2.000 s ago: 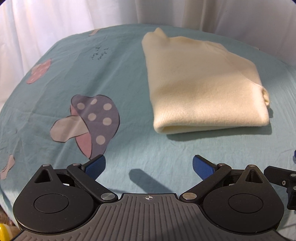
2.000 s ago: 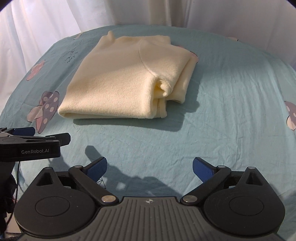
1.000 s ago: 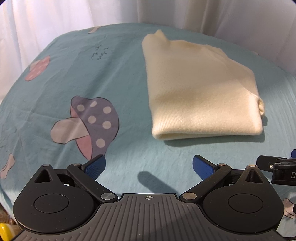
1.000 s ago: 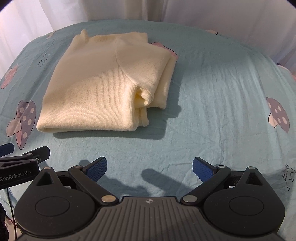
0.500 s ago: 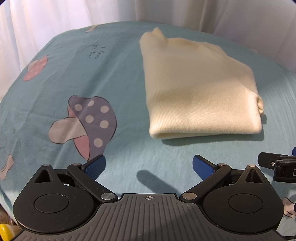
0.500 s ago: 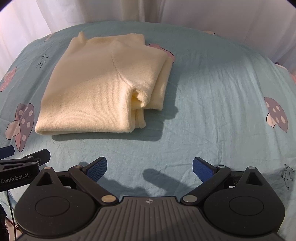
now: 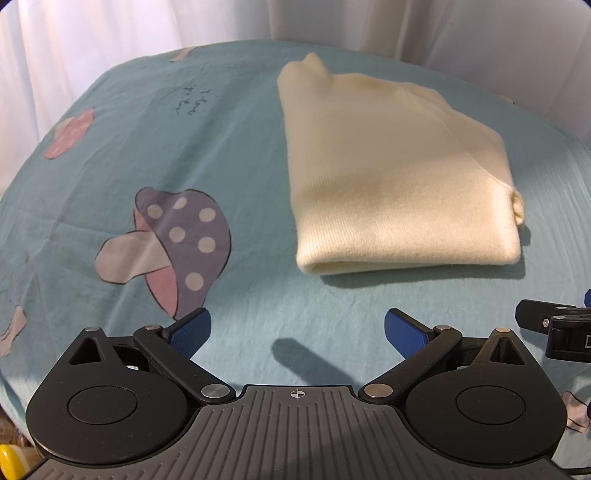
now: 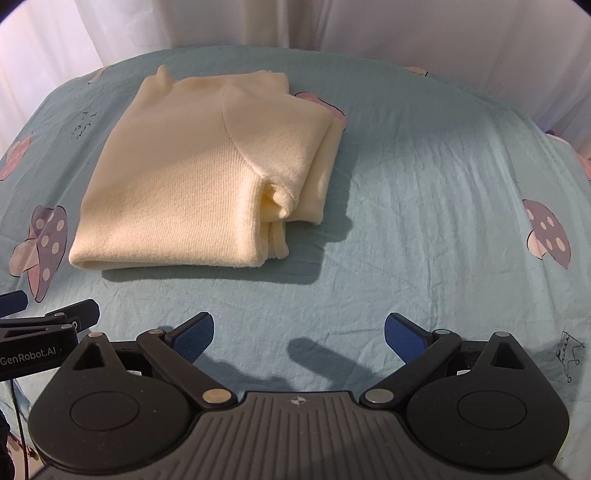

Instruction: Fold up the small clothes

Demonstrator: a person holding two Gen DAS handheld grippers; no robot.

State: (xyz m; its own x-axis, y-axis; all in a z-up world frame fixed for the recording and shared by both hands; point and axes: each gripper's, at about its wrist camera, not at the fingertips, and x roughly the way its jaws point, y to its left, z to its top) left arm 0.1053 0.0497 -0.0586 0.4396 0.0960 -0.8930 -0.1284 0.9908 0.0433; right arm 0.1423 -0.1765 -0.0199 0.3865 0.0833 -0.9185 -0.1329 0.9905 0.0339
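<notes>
A folded cream sweater [image 7: 399, 177] [image 8: 207, 177] lies flat on a light blue sheet [image 7: 229, 140] [image 8: 424, 206] printed with mushrooms. In the left wrist view it sits right of centre, its rounded folded edge facing the camera; in the right wrist view it sits left of centre. Its top layer shows a fine ribbed knit and a curved seam. At the sweater's right side several layers stack unevenly, and a tucked cuff [image 8: 275, 205] bulges out between them. A small point of fabric [image 8: 162, 72] sticks up at the far left corner.

A purple-capped mushroom print [image 7: 173, 240] with white dots lies on the sheet to the left of the sweater, apart from it. A smaller pink mushroom print [image 7: 68, 133] and a line of dark handwriting [image 7: 192, 101] lie farther back. Another purple mushroom print [image 8: 546, 232] shows near the right edge of the sheet. White curtains [image 7: 92, 48] [image 8: 424, 29] hang behind.

The left gripper [image 7: 297, 330] hovers above the sheet in front of the sweater, jaws spread wide and empty, its blue pads [image 7: 190, 330] clear of the cloth. The right gripper [image 8: 299, 332] is likewise held short of the sweater, jaws wide apart and holding nothing. Each gripper appears at the edge of the other's view, side by side.
</notes>
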